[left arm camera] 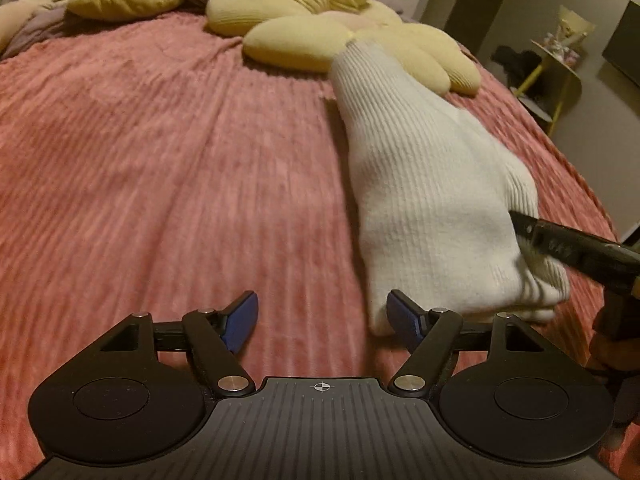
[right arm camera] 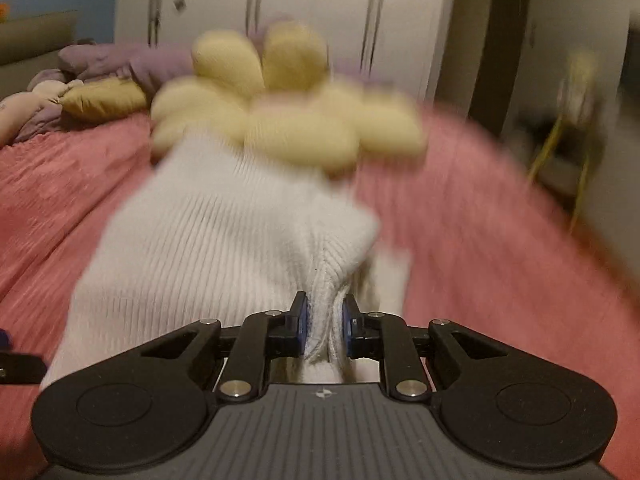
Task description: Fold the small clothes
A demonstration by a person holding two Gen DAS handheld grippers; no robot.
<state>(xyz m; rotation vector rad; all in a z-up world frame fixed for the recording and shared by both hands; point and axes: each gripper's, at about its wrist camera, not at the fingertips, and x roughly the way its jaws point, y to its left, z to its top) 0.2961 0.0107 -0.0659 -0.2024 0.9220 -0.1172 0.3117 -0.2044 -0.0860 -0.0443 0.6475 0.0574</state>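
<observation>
The white ribbed sock (left arm camera: 420, 184) lies on the pink bedspread (left arm camera: 160, 160), its long axis running from the yellow flower cushion (left arm camera: 320, 40) at upper centre down to lower right. The right hand-held gripper (right arm camera: 324, 328) pinches its bunched near end. The left hand-held gripper (left arm camera: 322, 320) stands spread, its right pad just beside the sock's lower edge

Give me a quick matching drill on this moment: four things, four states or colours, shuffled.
1. left gripper
2. right gripper
3. flower cushion
4. bedspread

A. pink, ribbed
B. pinching the white sock
C. yellow, petal-shaped
D. open, nothing between its pads

Pairs: 1-D, 2-B, 3-C, 4-A
</observation>
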